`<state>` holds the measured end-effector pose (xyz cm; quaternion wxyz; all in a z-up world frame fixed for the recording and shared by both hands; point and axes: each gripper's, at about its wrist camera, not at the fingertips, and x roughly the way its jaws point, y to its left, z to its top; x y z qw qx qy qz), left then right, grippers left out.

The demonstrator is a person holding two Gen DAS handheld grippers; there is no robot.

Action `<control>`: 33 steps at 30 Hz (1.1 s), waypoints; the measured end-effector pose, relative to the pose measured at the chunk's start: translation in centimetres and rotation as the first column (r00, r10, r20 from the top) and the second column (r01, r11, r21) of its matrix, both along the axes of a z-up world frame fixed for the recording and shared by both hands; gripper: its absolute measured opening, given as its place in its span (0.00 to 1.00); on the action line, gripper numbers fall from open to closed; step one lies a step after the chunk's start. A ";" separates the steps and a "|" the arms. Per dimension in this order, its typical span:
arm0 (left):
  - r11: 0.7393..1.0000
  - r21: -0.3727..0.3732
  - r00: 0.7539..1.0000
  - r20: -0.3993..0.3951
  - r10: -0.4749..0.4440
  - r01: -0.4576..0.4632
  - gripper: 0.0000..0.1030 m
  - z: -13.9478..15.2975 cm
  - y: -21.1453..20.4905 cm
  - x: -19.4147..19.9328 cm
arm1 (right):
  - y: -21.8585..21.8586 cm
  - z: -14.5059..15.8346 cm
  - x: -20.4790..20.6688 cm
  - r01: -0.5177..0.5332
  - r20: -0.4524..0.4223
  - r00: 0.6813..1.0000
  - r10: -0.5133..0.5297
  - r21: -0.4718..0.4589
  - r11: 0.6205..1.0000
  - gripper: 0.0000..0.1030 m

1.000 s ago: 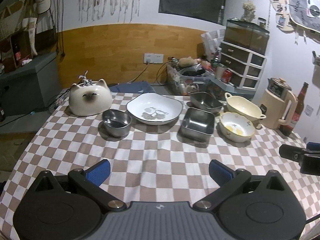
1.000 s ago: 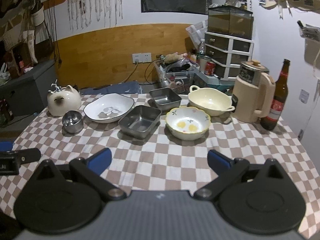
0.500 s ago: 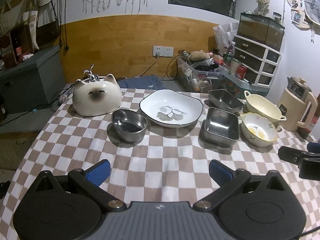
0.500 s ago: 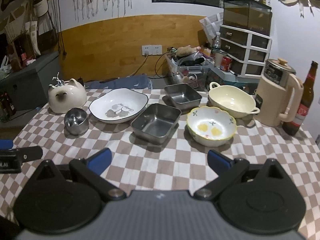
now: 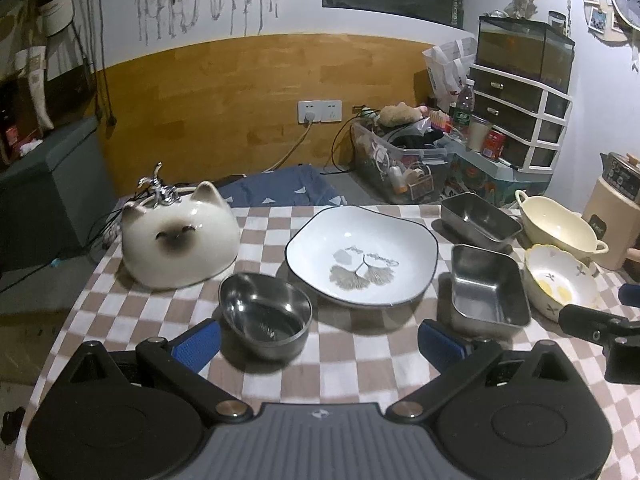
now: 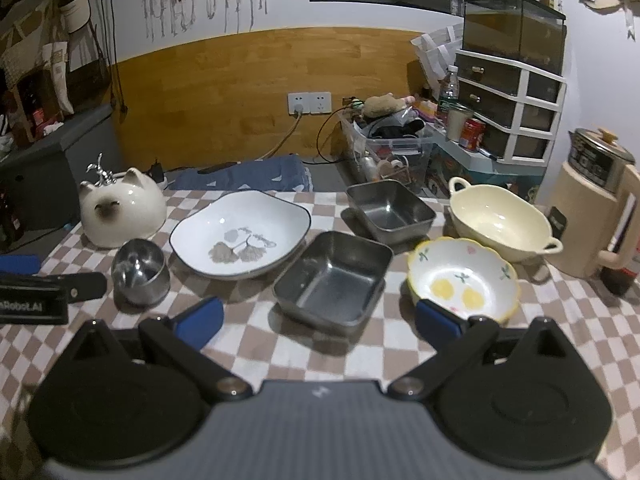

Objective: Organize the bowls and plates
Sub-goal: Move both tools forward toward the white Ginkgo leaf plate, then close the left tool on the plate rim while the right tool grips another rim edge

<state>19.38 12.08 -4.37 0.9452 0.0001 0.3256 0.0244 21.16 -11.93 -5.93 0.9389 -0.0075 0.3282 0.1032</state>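
My left gripper [image 5: 319,340] hangs low over the checkered tablecloth [image 5: 352,372] with its blue pads spread wide and nothing between them; the round steel bowl [image 5: 265,322] sits just ahead, close to the left pad. My right gripper [image 6: 319,316] is likewise spread and empty, facing the nearer square steel tray [image 6: 334,281], with the flower-painted bowl [image 6: 462,278] just beside its right pad. The dishes stand in a loose row across the cloth — the white leaf-print plate [image 5: 361,254] in the middle, a second steel tray [image 6: 390,210] behind the first, and the cream two-handled bowl [image 6: 500,222] behind the flowered one. At the left end sits a white cat-shaped ceramic piece [image 5: 179,236] with a small silver figure on top, near the round bowl. On the right a beige electric kettle [image 6: 596,216] stands close to the cream bowl — a dark bottle [image 6: 618,280] partly hidden beside it. Behind the table lie a clear bin of clutter [image 5: 400,160] and a drawer unit [image 5: 520,116].
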 end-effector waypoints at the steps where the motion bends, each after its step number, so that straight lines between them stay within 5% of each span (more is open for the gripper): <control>1: 1.000 -0.001 1.000 0.000 -0.008 0.008 1.00 -0.1 0.2 0.6 | 0.2 -0.1 0.7 0.001 -0.001 1.000 -0.001 0.004 1.000 0.99; 15: 0.992 0.068 0.994 -0.013 -0.110 0.111 1.00 -2.2 3.2 10.3 | 2.5 -1.9 9.0 0.032 0.020 0.999 -0.034 0.092 0.995 1.00; 24: 0.976 0.093 0.978 -0.085 -0.190 0.197 1.00 -4.1 5.4 17.1 | 4.4 -4.3 14.0 0.083 -0.138 0.989 -0.055 0.206 0.975 0.98; 33: 0.960 0.027 0.951 -0.146 -0.273 0.279 1.00 -6.2 6.4 22.6 | 5.1 -7.1 17.3 0.211 -0.310 0.945 -0.103 0.338 0.917 0.47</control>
